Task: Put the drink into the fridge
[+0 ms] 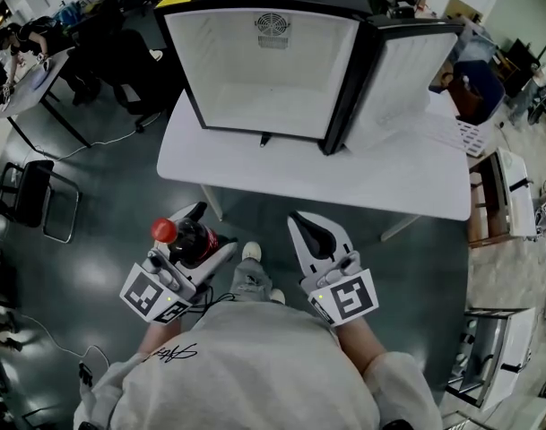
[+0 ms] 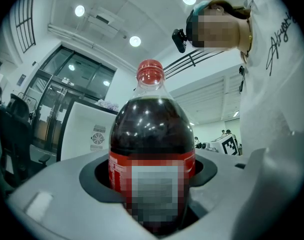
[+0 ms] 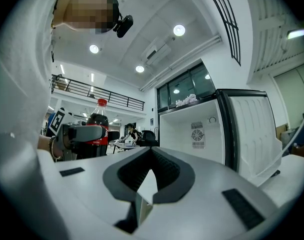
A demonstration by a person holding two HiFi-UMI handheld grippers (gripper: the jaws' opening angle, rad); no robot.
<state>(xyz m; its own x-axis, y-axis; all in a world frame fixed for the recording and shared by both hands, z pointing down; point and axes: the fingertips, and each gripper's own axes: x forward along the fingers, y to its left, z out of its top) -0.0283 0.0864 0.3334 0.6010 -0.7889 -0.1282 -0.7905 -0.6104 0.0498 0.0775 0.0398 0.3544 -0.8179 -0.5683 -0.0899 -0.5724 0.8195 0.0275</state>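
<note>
Grey floor fills the lower part of the head view, and past it stands a white counter carrying the fridge. The fridge is open, its door swung out to our right, and a round vent shows on its white back wall. We hold both grippers low, over the floor and short of the counter's near edge. Our left gripper has its jaws clamped on the bottle (dark drink, red cap, red label), gripping it around the label band with the neck and cap rising clear above them. The bottle is well apart from the fridge. Our right gripper sits just beside the left, its jaws pressed together with nothing between them, pointing towards the open fridge.
</note>
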